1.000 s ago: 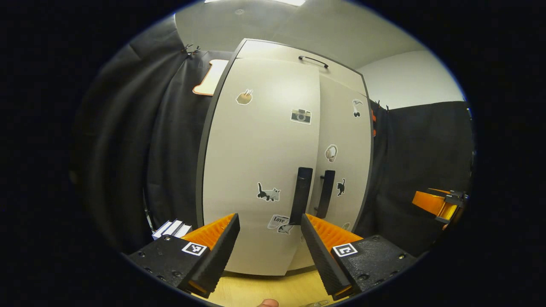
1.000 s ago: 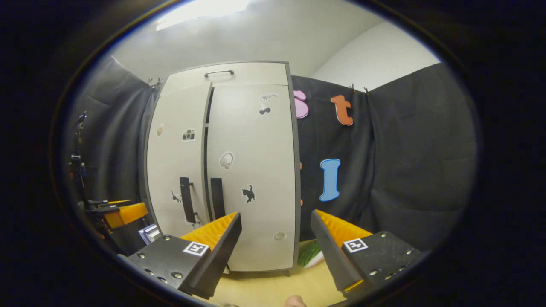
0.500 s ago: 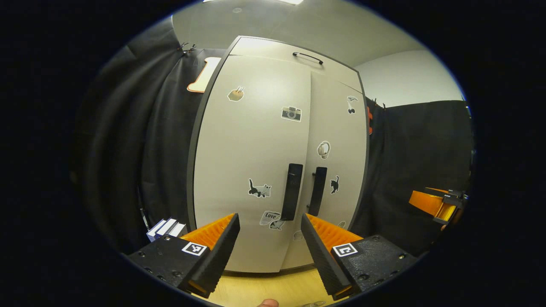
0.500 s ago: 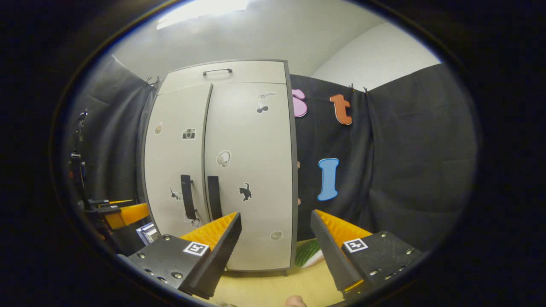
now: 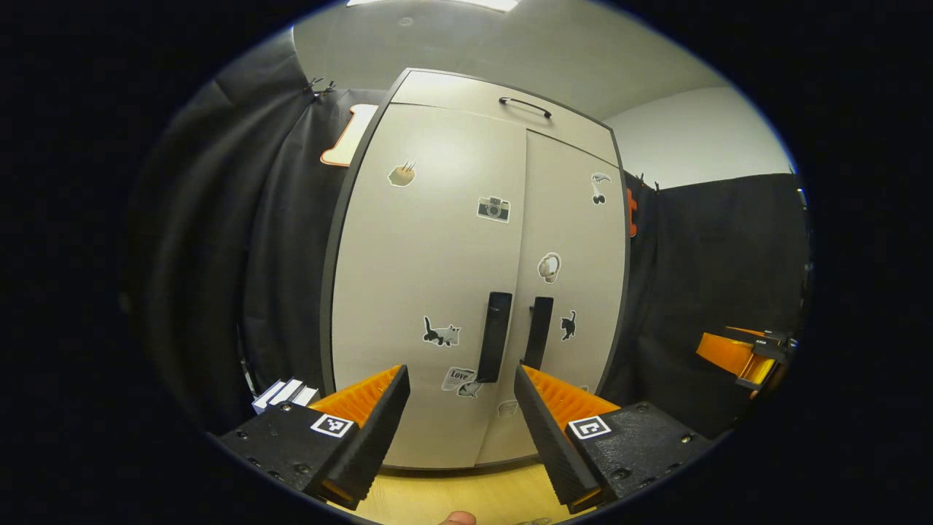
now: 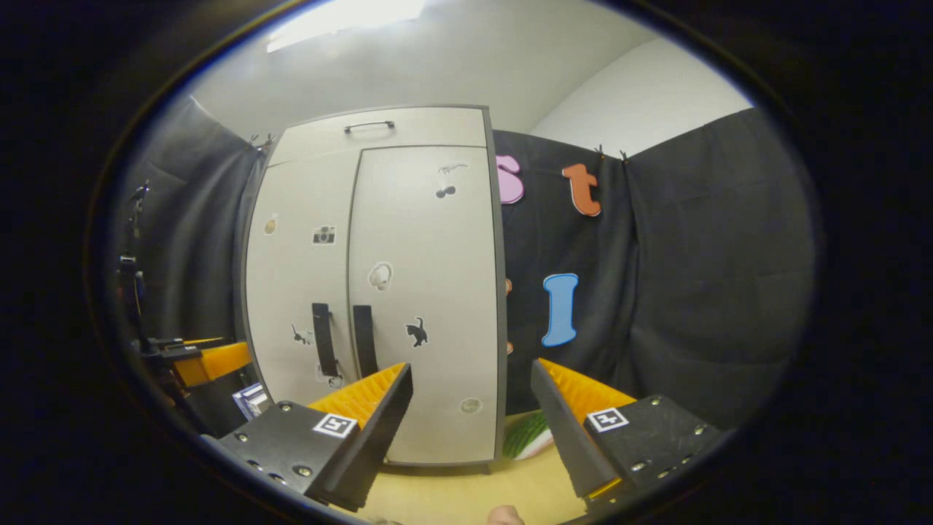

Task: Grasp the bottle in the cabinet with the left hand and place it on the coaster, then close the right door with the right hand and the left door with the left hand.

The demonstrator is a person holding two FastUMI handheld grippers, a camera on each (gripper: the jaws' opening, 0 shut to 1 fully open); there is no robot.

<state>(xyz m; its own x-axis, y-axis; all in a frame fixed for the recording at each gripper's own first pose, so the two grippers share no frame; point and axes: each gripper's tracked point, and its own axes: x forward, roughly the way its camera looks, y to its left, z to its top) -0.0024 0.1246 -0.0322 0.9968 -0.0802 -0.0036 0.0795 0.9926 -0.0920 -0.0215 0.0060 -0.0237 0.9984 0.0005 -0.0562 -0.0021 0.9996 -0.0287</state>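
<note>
— Since both cabinet doors (image 5: 466,292) look flush, what's left?
— Nothing much. Left gripper (image 5: 461,412) hangs open, empty, facing the left handle (image 5: 493,337) just beyond; bottle's nowhere I can spot.

One cabinet (image 5: 437,277) stands on one wooden tabletop (image 5: 452,496). It has two tall doors, the left door (image 5: 423,262) and the right door (image 5: 576,248), plus one narrow top panel with one thin handle (image 5: 525,106). Each door carries one black vertical handle, two in all (image 5: 494,337) (image 5: 539,332). Two cat stickers show, one on each door (image 5: 441,332) (image 5: 566,325), and one camera sticker (image 5: 493,208). Two grippers are counted: the left gripper (image 5: 461,408) and the right gripper (image 6: 470,408), each with two jaws set apart. One small stack of books (image 5: 284,394) sits beside the cabinet.
</note>
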